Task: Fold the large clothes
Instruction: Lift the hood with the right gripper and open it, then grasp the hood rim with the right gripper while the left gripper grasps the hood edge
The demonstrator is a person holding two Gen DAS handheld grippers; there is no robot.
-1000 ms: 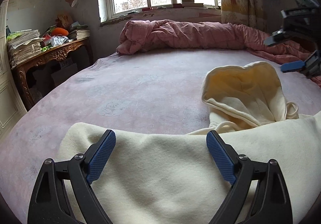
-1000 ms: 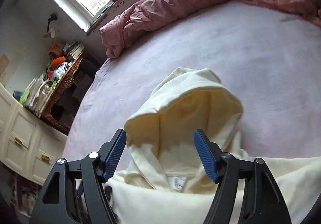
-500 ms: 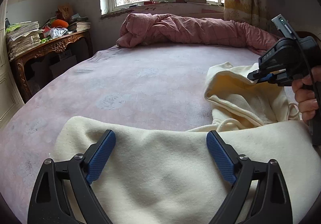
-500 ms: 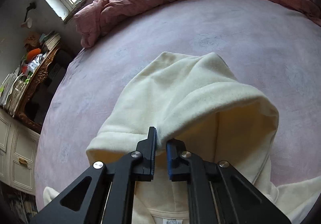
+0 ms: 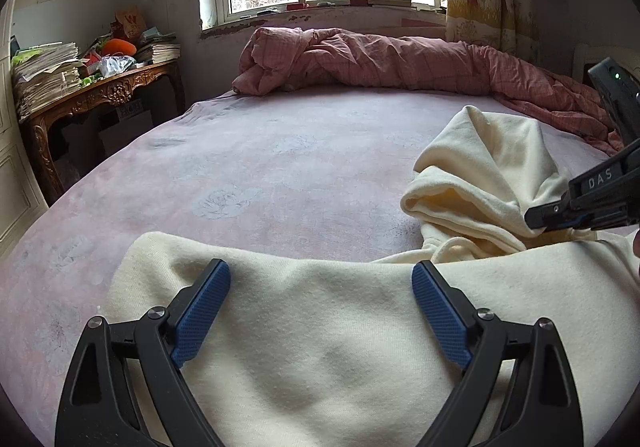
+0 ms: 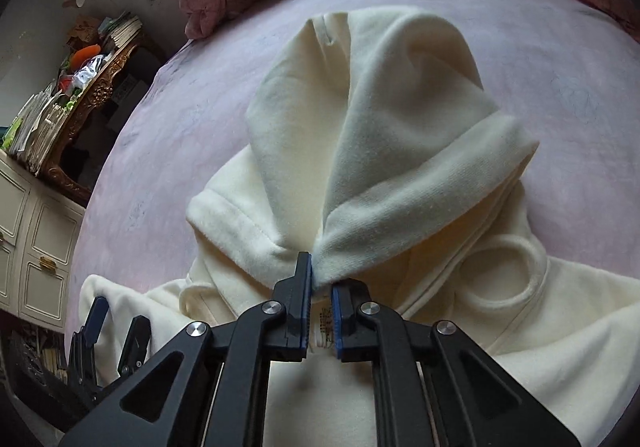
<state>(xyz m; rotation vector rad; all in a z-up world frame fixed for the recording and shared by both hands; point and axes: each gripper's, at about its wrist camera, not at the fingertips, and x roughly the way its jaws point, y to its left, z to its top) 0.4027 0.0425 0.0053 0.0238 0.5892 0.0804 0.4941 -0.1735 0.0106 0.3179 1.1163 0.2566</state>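
Right wrist view, right hand-held gripper tilted down, pinching hood, left hand-held gripper wide over hoodie

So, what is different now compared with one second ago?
The right gripper came down onto the hood of the cream hoodie, closed on the hood's front edge and pulled it toward the body. The left gripper stayed open over the hoodie; the pink quilt did not move.

pink bed, cream hoodie, quilt
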